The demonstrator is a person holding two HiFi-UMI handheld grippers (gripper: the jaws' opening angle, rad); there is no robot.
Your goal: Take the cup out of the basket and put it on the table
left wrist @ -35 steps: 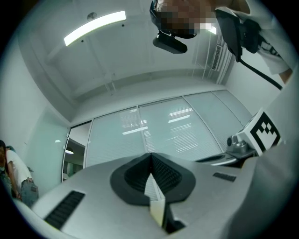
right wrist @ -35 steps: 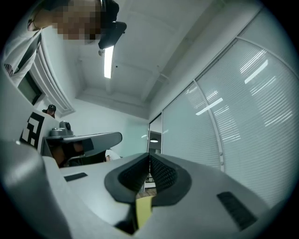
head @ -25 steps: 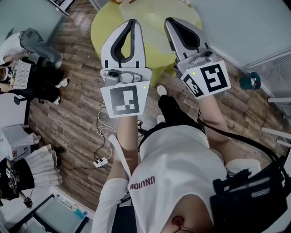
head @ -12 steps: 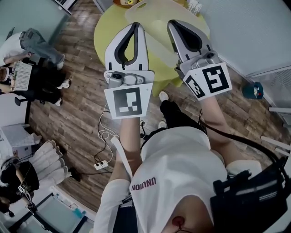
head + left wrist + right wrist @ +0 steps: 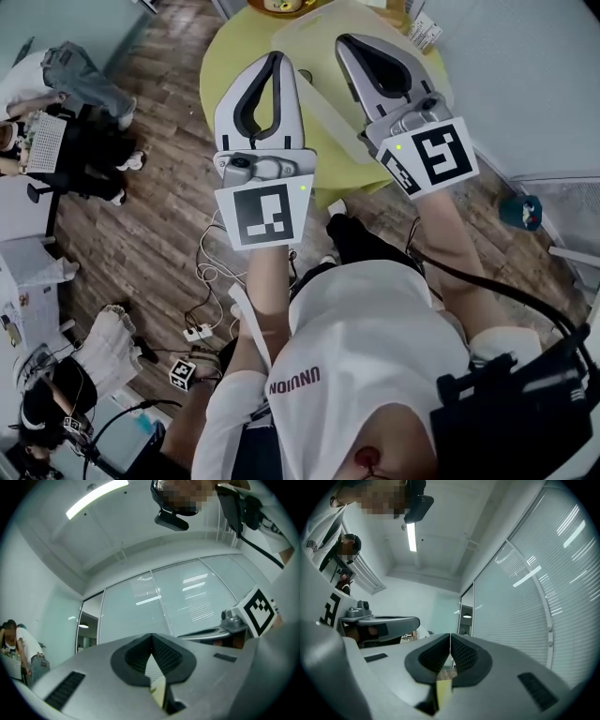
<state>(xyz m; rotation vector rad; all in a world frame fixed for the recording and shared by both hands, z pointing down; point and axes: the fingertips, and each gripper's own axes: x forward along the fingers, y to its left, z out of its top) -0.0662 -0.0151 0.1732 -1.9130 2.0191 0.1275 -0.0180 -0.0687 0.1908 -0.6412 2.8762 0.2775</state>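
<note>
Out in front, side by side in the upper middle of the head view, both claws pointing toward the top edge. Of the two, the left claw [image 5: 278,58] pressed together, pads meeting in one thin line in its own view, nothing pinched. Just to its right and a little nearer the top edge, the right claw [image 5: 345,41], likewise pressed together and empty. Behind each, a marker cube [image 5: 265,214] facing the camera.

Under both tips, a round yellow-green desk [image 5: 225,47] across the upper middle of the frame. On it, beneath and between the claws, a pale flat-looking shape [image 5: 319,89], too washed out to name. At the very top edge, a small yellow round thing [image 5: 278,5], cut off by the frame. No telling the cup or the basket apart with any certainty in any view. Near the upper right rim of the desk, a small white card [image 5: 424,33].

In each claw view, below the closed pads, only a sliver of yellow-green. Beyond them, glass walls with blinds [image 5: 187,597] and a ceiling strip light [image 5: 96,498].

Around the desk, a wood-plank floor [image 5: 141,234]. At lower left, white cables with a power strip [image 5: 199,332] and a small loose marker block [image 5: 182,373]. Along the left edge, seated people [image 5: 84,159]. At the right edge, a small teal thing [image 5: 518,211] on the floor. Across the bottom, a white shirt [image 5: 366,347] and a black pack [image 5: 511,412].
</note>
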